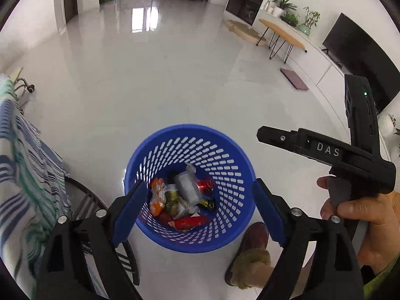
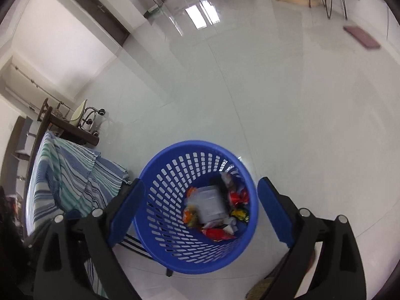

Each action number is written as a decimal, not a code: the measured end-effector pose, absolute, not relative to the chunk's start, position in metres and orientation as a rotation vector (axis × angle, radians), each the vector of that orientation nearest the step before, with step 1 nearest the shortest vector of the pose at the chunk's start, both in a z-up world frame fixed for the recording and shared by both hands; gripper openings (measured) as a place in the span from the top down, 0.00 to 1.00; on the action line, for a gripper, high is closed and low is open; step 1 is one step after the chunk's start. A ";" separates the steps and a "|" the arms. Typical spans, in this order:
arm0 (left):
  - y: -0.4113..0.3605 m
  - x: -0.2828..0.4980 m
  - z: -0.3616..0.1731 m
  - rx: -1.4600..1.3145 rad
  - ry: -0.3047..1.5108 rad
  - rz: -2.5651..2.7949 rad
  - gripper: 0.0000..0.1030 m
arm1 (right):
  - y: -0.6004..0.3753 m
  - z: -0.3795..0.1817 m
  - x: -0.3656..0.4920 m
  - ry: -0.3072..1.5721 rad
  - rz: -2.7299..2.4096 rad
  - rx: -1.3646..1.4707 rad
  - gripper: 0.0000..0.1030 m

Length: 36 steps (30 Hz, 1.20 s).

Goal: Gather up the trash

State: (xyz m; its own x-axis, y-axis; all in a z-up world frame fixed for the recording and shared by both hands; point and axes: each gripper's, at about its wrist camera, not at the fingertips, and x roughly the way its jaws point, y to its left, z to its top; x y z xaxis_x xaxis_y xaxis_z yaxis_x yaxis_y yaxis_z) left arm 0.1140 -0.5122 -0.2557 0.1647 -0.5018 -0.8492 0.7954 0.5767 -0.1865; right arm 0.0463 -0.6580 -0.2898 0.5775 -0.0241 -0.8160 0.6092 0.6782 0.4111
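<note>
Glossy pale floor (image 1: 155,80) across the room. Striped cloth (image 2: 72,175) draped at the left, beside the bin. Blue perforated basket (image 1: 175,135) standing on the floor, below both tools. Left gripper (image 1: 197,195) poised above it, jaws spread wide, nothing between them. Right gripper (image 2: 201,195) likewise released and empty, seen from the side in the left view, gripped by a hand (image 1: 362,215). Crumpled wrappers (image 1: 180,200) heaped on the basket bottom, red, orange, silver.
</note>
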 end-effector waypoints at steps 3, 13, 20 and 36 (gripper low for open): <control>-0.494 0.088 -0.218 0.344 0.941 -0.958 0.07 | -0.641 -0.253 0.023 0.871 -0.425 0.643 0.04; -0.413 0.006 -0.130 0.306 0.716 -0.937 0.05 | -0.558 -0.179 -0.081 0.736 -0.556 0.437 0.05; -0.394 -0.009 -0.119 0.316 0.715 -0.878 0.05 | -0.524 -0.163 -0.097 0.674 -0.569 0.440 0.05; -0.385 -0.001 -0.124 0.343 0.731 -0.754 0.05 | -0.510 -0.163 -0.084 0.737 -0.475 0.385 0.04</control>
State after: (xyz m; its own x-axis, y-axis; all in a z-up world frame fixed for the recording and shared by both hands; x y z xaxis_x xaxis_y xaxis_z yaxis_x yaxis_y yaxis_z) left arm -0.0012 -0.3852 -0.1241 0.5025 -0.4963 -0.7079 0.7226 0.6907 0.0287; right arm -0.0844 -0.5100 -0.1635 0.6438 -0.2740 -0.7144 0.5372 0.8268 0.1670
